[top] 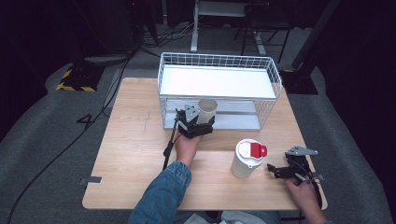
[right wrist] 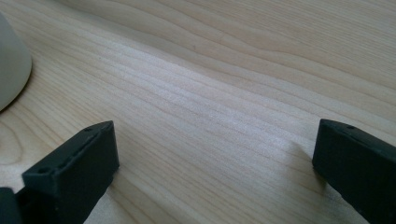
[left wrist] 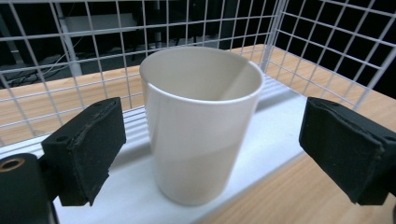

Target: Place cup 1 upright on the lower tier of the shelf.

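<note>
Wooden table [top: 135, 154] carries everything, and at its left-of-middle the person's left hand [top: 187, 147] comes up from the near edge with the left gripper [top: 200, 125] at the open front of a white wire basket [top: 275, 86]. That basket stands at the far edge, a white shelf board [top: 215, 81] on its upper level and a white tray [left wrist: 275, 126] on its lower one. An open-topped cream cup [top: 207, 111] stands upright on the near edge of that lower tray, mouth up, long axis vertical; nothing can be seen in it. In the left gripper view the cup [left wrist: 201, 121] sits between the two black pads [left wrist: 88, 149], clear gaps on both sides, so the jaws stand apart and grip nothing, no earlier frame needed to see that. The cup's foot is partly hidden behind the gripper body in the high view.

Further right, near the table's front edge, stands a white lidded tumbler [top: 246, 159], upright, its lid bearing a red flap [top: 258, 150] that points to the right edge; what it holds is hidden by the lid. At the near right corner the right hand [top: 303, 191] rests the right gripper [top: 272, 169] low on the wood, aimed left at the tumbler. In the right gripper view its jaws are wide apart over bare wood, holding nothing; the tumbler's pale curved side [right wrist: 11, 65] is cut off at the left border, too little to tell more
</note>
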Demonstrator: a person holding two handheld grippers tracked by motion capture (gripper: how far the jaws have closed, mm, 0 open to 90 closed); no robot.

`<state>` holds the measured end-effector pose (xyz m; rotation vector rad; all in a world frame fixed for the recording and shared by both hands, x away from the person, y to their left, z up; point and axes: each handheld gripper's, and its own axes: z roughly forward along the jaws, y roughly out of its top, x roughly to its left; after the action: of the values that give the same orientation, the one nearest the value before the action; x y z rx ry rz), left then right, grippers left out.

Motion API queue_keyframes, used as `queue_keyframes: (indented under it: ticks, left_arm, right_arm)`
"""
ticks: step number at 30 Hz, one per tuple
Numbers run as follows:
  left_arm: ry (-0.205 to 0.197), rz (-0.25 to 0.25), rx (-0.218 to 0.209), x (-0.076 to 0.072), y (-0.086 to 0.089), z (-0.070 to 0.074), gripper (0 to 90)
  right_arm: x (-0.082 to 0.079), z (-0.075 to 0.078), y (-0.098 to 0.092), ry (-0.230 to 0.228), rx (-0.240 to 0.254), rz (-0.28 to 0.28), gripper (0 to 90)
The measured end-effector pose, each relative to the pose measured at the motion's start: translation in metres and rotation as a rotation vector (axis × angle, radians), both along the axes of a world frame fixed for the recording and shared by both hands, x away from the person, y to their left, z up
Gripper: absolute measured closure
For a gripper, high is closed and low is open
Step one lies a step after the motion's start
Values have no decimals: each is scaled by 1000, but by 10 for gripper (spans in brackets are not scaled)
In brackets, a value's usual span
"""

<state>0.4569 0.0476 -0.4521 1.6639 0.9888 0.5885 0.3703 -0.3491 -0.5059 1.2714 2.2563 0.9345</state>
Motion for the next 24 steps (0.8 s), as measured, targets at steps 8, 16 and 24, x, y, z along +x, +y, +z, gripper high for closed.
queue_keyframes:
  ticks: [8, 16, 24]
  left_arm:
    - [-8, -32, 10, -19, 14, 15, 80]
    - [16, -59, 0, -40, 29, 28, 91]
    - [4, -80, 20, -57, 41, 37, 77]
  right_arm:
    - [0, 0, 0, 0, 0, 0, 4]
    - [0, 0, 0, 1, 1, 1, 4]
    - [0, 0, 0, 1, 2, 1, 4]
